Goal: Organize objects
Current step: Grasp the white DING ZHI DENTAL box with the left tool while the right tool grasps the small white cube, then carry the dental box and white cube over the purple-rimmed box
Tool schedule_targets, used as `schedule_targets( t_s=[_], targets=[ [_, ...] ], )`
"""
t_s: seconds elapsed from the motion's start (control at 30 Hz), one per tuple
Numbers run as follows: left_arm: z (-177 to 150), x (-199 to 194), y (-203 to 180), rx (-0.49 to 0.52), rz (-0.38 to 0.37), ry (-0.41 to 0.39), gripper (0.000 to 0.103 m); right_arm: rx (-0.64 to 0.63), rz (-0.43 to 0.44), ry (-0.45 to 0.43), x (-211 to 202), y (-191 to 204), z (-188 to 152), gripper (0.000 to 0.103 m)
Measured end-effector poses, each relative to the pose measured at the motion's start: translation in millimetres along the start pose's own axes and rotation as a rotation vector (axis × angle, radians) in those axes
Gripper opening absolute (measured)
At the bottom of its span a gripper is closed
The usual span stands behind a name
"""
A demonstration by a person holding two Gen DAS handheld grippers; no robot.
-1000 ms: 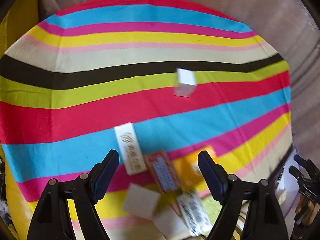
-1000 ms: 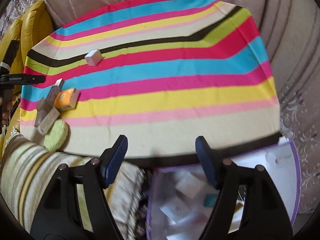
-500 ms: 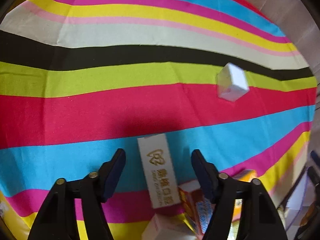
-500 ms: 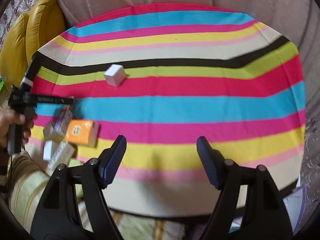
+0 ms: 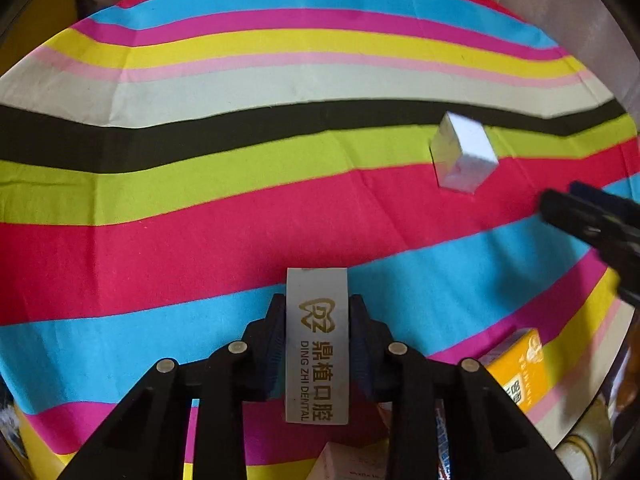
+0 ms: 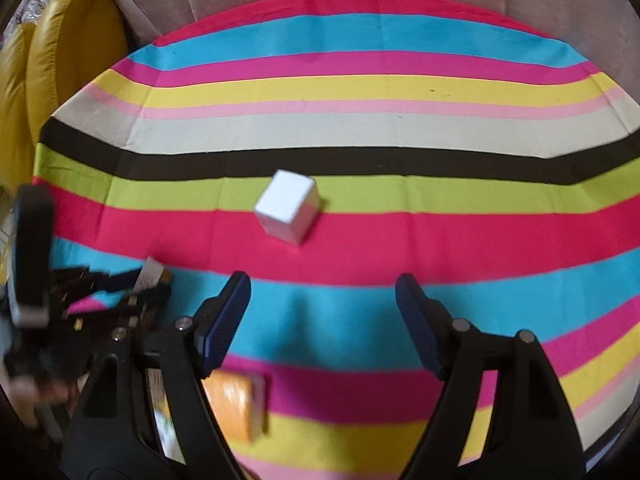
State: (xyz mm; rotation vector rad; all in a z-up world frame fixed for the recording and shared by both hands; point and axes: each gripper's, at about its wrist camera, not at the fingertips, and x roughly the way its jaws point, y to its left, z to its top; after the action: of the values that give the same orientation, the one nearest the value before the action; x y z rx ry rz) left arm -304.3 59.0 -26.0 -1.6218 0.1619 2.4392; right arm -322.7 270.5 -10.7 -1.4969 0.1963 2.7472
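Left claw (image 5: 316, 344) clenched on one long white box (image 5: 317, 344) (right claw (image 6: 323, 320) released), one cube (image 6: 289, 212) apart.

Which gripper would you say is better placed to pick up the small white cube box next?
Right. The right gripper is open and empty, facing the white cube box; the left gripper is shut on the grey dental box.

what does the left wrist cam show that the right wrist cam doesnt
Only the left wrist view: the left gripper shut on a long white box, whose gold logo and "DING ZHI DENTAL" print are readable.

Only the right wrist view: the right gripper seen from behind, open with nothing between its jaws, and a yellow cushion past the cloth's edge.

Both: the striped cloth, the small white cube box standing alone on it, and an orange box near the cloth's edge.
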Motion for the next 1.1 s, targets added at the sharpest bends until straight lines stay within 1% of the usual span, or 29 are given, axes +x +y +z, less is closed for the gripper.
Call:
schedule_targets(
  t_s=[0.1, 0.2, 0.33, 0.43, 0.5, 0.57, 0.6, 0.67, 0.7, 0.73, 0.87, 1.1],
  targets=[
    [-0.6, -6.5, 8.0, -0.033, -0.020, -0.026, 0.032, 0.009, -0.003, 0.004, 18.3, 13.2, 13.5, 0.078],
    [-1.5, -12.6, 14.8, -0.059, -0.025, -0.046, 0.032, 0.032, -0.002, -0.005, 29.0, 21.5, 24.9, 0.078],
    [-0.4, -13.6, 16.3, -0.066, -0.028, -0.052, 0.032, 0.059, 0.003, -0.007, 41.7, 27.3, 33.9, 0.078],
    [4.7, -11.2, 20.9, -0.072, -0.034, -0.051, 0.032, 0.056, -0.034, 0.002, 54.8, 31.9, 39.8, 0.077],
    [6.8, -11.0, 20.0, -0.077, -0.032, -0.053, 0.032, 0.046, -0.064, 0.020, 63.4, 33.2, 41.2, 0.072],
    [7.6, -10.9, 22.6, -0.082, -0.033, -0.055, 0.032, 0.042, -0.070, 0.040, 72.1, 32.6, 41.1, 0.061],
    [7.1, -11.4, 23.1, -0.084, -0.032, -0.056, 0.032, 0.036, -0.072, 0.043, 75.1, 32.7, 41.0, 0.058],
    [5.9, -13.2, 22.2, -0.086, -0.029, -0.055, 0.032, 0.006, -0.082, 0.046, 80.4, 33.3, 41.0, 0.044],
    [5.6, -14.1, 21.5, -0.086, -0.029, -0.055, 0.032, -0.005, -0.081, 0.048, 81.9, 33.9, 40.8, 0.040],
    [5.9, -14.6, 21.6, -0.086, -0.028, -0.056, 0.032, -0.010, -0.081, 0.052, 82.9, 33.5, 39.6, 0.038],
    [5.9, -22.8, 22.0, -0.089, -0.021, -0.072, 0.032, -0.029, -0.062, 0.032, 72.0, 30.4, 33.9, 0.038],
    [-1.3, -46.6, 17.7, -0.091, -0.023, -0.107, 0.032, -0.055, -0.066, -0.023, 29.1, 24.2, 11.2, 0.038]
  ],
)
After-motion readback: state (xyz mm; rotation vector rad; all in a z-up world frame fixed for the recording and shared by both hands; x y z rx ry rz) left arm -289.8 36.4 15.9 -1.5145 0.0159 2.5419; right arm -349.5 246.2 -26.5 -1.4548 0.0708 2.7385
